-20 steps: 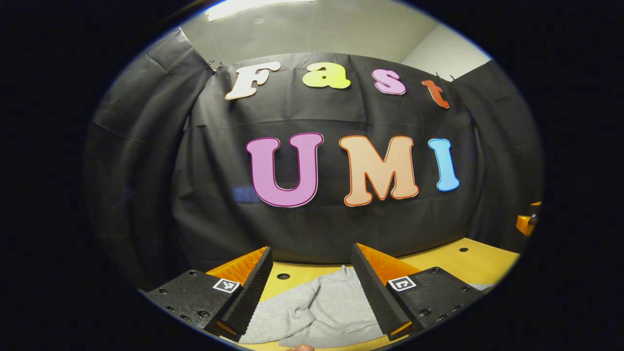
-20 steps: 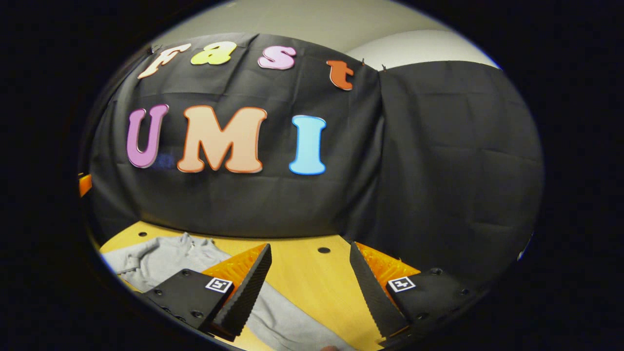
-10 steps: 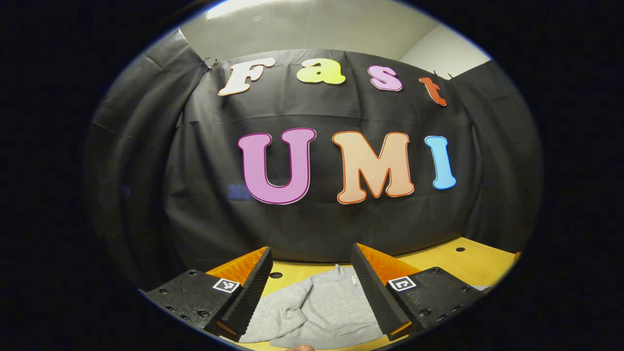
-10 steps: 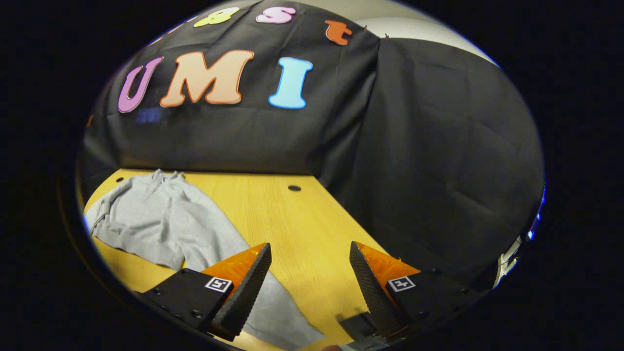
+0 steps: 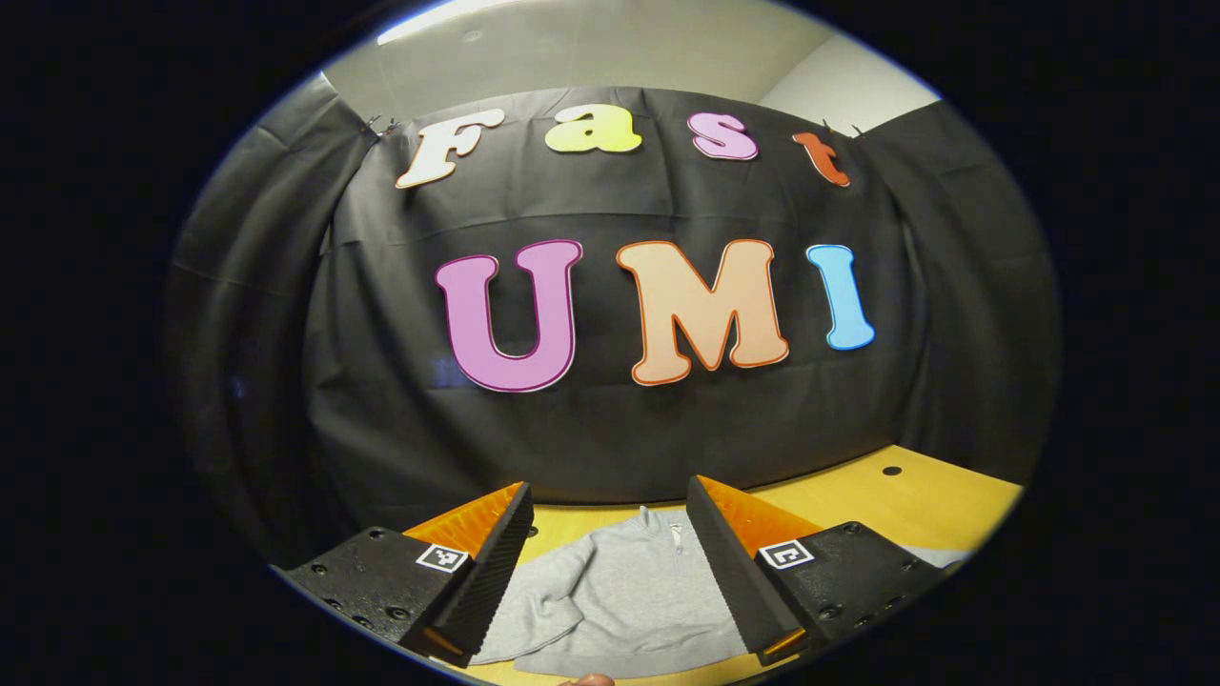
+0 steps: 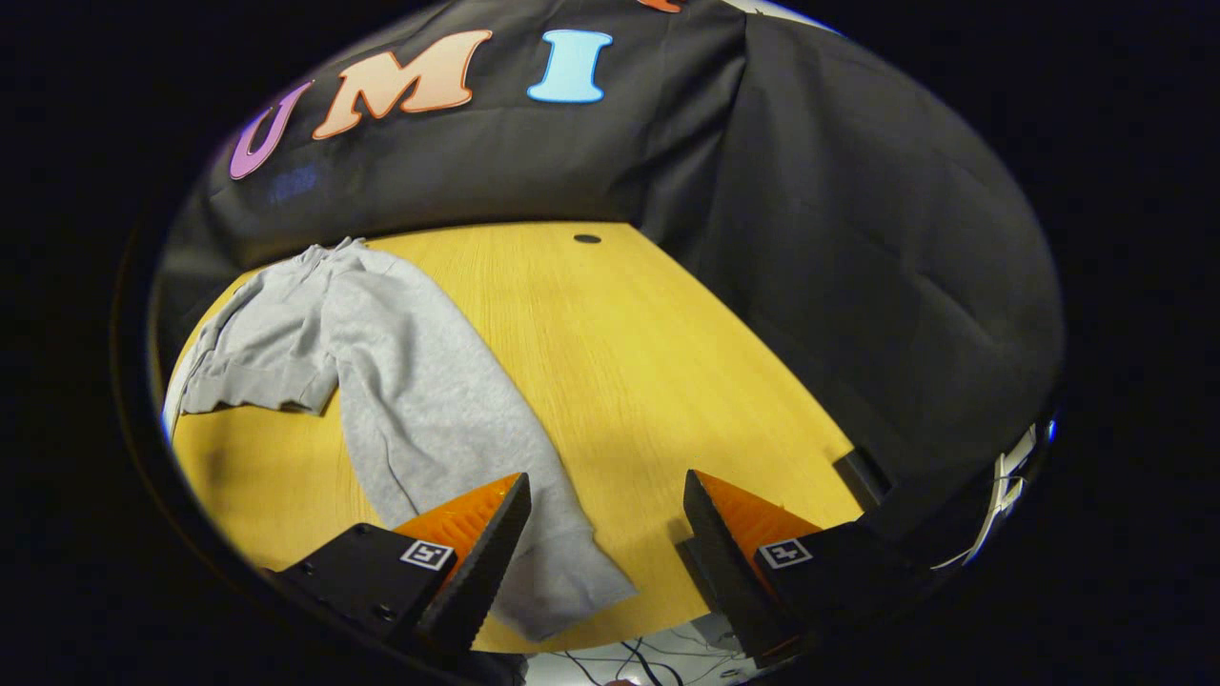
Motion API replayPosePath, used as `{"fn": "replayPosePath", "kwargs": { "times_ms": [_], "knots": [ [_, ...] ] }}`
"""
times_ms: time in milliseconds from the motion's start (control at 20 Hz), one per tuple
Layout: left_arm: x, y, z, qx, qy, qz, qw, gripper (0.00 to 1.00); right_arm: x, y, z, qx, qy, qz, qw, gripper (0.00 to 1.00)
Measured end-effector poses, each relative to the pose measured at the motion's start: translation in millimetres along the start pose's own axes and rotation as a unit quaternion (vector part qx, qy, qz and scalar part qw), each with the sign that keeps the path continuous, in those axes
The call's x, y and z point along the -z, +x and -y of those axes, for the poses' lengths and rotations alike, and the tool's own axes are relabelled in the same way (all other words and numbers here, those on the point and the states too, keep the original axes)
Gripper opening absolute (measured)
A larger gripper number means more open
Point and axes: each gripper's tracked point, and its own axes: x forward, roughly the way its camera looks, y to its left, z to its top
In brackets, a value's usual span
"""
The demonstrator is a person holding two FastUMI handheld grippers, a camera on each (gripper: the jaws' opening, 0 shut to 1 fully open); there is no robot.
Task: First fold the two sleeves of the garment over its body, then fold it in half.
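Wooden table (image 6: 620,333) bears grey garment (image 6: 400,381); tools seemingly open.

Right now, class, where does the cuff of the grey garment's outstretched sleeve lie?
In the right gripper view, the cuff of the grey fabric garment lies flat on the yellow wooden table near its front edge, between the open right gripper's fingers.

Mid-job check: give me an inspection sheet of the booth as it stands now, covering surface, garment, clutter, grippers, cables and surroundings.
Surface: yellow wooden table with a dark hole near its far edge.
Job's things: grey garment lying on the table, one long sleeve stretched out toward the table's near edge, not yet folded over the body.
Clutter: nothing seen.
Grippers: left hand-held gripper open, above the garment; right hand-held gripper open, over the sleeve's cuff end.
Cables: dark cables past the near table edge.
Surroundings: black cloth wall behind and beside the table.
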Motion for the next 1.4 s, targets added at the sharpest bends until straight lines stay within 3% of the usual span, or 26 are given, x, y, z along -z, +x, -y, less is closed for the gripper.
{"fn": "replayPosePath", "kwargs": {
  "times_ms": [200, 450, 550, 600, 700, 850, 900, 1000, 1200, 1400],
  "knots": [
    [-3.3, 0.9, 23.8, 0.004, 0.011, -0.001, 1.0, 0.94, 28.2, 7.5, -5.0, -0.032, 0.002, -0.043, 0.999, 1.0],
    [-8.8, -0.1, 53.7, 0.001, 0.017, 0.001, 1.0, 0.94, 32.8, 11.8, -14.4, -0.093, 0.013, -0.074, 0.993, 0.98],
    [-13.5, -1.0, 66.3, -0.001, 0.018, 0.005, 1.0, 0.94, 30.0, 15.2, -14.1, -0.108, 0.0, -0.079, 0.991, 0.79],
    [-16.8, -0.9, 72.1, -0.001, 0.017, 0.009, 1.0, 0.94, 28.9, 18.6, -15.5, -0.115, -0.008, -0.078, 0.99, 0.64],
    [-21.2, 0.6, 83.2, -0.001, 0.018, 0.014, 1.0, 0.94, 28.9, 18.0, -17.7, -0.13, -0.021, -0.08, 0.988, 0.58],
    [-25.2, -2.0, 94.1, 0.002, 0.022, 0.02, 1.0, 0.94, 27.4, 19.3, -26.5, -0.142, -0.008, -0.092, 0.986, 0.24],
    [-26.8, -2.3, 94.3, 0.001, 0.024, 0.022, 0.999, 0.94, 26.1, 20.3, -28.8, -0.141, 0.001, -0.089, 0.986, 0.08],
    [-25.5, 0.6, 91.0, 0.002, 0.024, 0.025, 0.999, 0.94, 28.6, 17.8, -31.5, -0.143, 0.024, -0.097, 0.985, 0.03],
    [-13.4, 9.5, 69.7, -0.002, 0.014, 0.012, 1.0, 0.94, 19.6, 13.4, -33.7, -0.134, 0.11, -0.119, 0.978, 0.03],
    [-9.1, 14.4, 34.7, -0.015, 0.015, 0.011, 1.0, 0.94, -9.0, 16.4, -45.4, -0.12, 0.13, -0.099, 0.979, 0.03]
  ]
}}
